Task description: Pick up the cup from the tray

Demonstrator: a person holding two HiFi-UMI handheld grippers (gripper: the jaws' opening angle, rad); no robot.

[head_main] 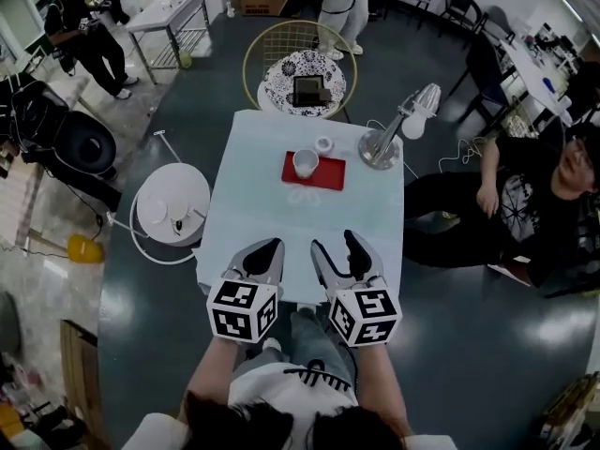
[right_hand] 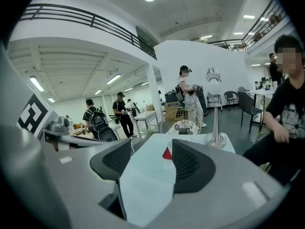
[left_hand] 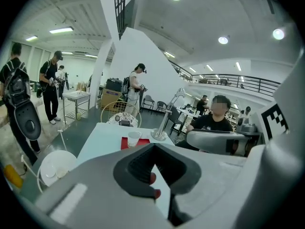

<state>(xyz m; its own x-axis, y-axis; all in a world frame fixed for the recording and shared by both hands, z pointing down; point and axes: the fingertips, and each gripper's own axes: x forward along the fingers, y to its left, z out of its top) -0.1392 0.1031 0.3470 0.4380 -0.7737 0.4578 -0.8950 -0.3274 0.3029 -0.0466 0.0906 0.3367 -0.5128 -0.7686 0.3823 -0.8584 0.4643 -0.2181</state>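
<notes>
Both tools are at the near edge of the desk (head_main: 244, 223), well short of the target. The left tool (head_main: 270, 249) has its jaws together and empty. The right tool (head_main: 336, 244) has its jaws apart with only bare desk between them. The white cup (head_main: 305, 163) stands upright on the left part of the red tray (head_main: 330, 173), toward the far end of the desk. Risks: it looks light, so a jaw clipping the rim on approach could tip it or shove it. The tray could also slide on the smooth top if pushed. Jaws not spread wide enough for the cup would bump it, not straddle it. A small white round thing (head_main: 323, 144) just beyond the tray could get knocked. The lamp (head_main: 380, 148) on the right sits near the right tool's path, so a wide swing could hit its base.
</notes>
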